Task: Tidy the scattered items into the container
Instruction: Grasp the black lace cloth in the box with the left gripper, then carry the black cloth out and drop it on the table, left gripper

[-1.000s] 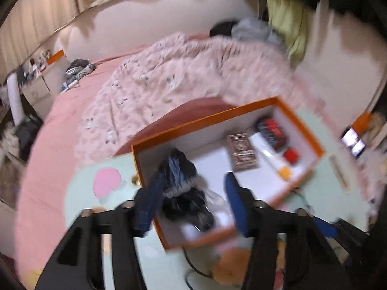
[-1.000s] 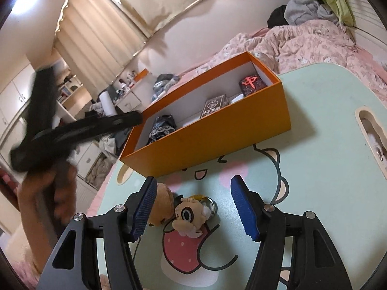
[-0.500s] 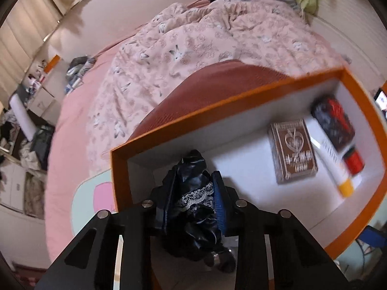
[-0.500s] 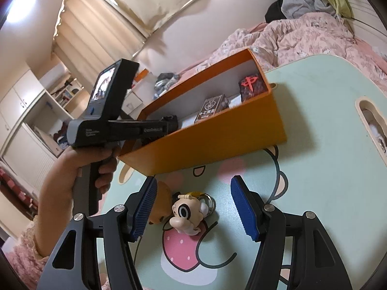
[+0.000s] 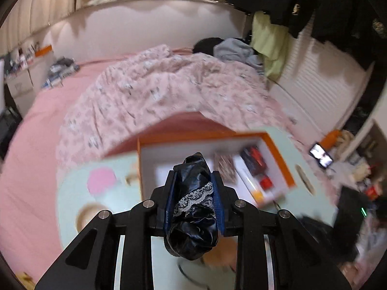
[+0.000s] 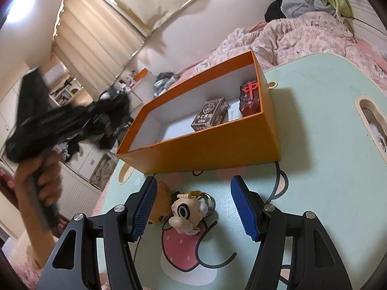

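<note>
My left gripper (image 5: 193, 193) is clamped on the black lace bundle (image 5: 193, 207), lower centre of the left view, held above the table (image 6: 326, 157). The orange box (image 6: 217, 145) sits mid-frame, with a card deck (image 6: 209, 116) and red block (image 6: 250, 96) inside. My right gripper (image 6: 192, 207) is open, straddling the toy keychain (image 6: 186, 212) on the table without touching it.

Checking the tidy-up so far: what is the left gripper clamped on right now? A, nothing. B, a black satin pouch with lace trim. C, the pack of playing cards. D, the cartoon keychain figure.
B: the left gripper has its blue pads pressed on the black satin pouch with lace trim.
</note>
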